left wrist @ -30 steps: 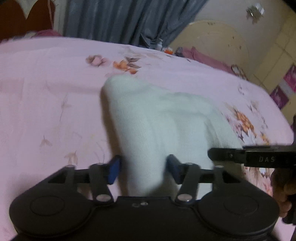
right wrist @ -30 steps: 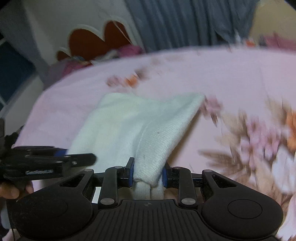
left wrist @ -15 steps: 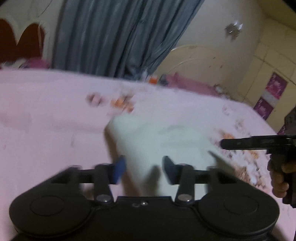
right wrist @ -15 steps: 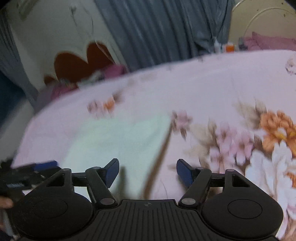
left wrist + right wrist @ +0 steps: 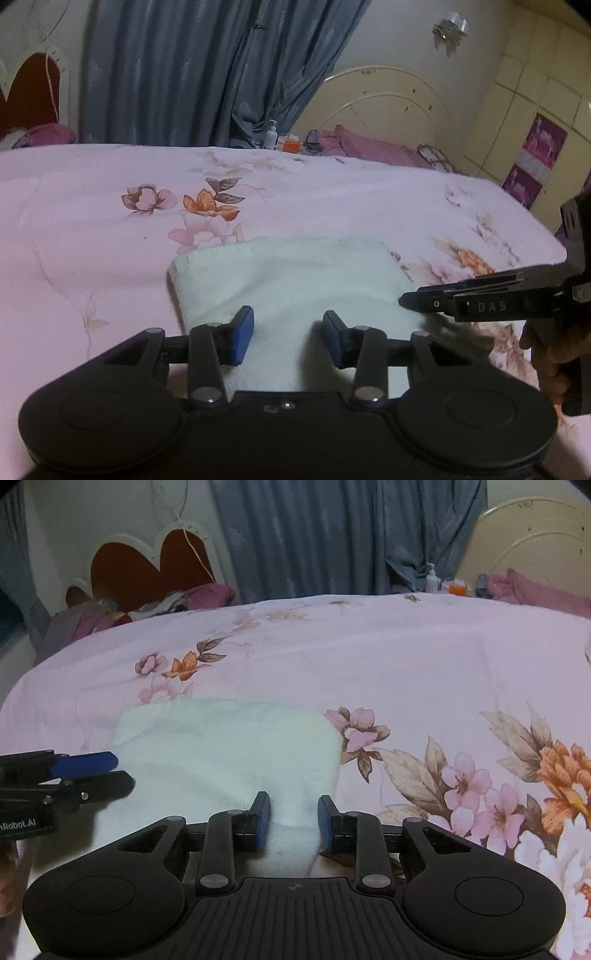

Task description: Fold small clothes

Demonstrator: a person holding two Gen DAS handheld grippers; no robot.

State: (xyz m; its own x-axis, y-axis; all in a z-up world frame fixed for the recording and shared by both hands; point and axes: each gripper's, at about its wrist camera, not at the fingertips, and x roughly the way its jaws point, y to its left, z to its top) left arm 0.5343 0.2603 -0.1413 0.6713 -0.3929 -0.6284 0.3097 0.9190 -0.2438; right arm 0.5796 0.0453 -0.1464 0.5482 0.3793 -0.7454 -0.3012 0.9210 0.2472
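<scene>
ITEM: white knit garment (image 5: 229,749), folded flat, near edge of floral bedspread (image 5: 406,657) | RIGHT claw (image 5: 293,821): jaws just closing, straddling its near-right corner, pads not pressing, likely for a next fold | LEFT claw (image 5: 288,338): parted over near-left edge, gripping nothing.

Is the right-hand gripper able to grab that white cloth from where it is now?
Probably yes: the right gripper already has the near edge of the white cloth between its fingers, and nothing blocks it; the left gripper sits off to the side.
</scene>
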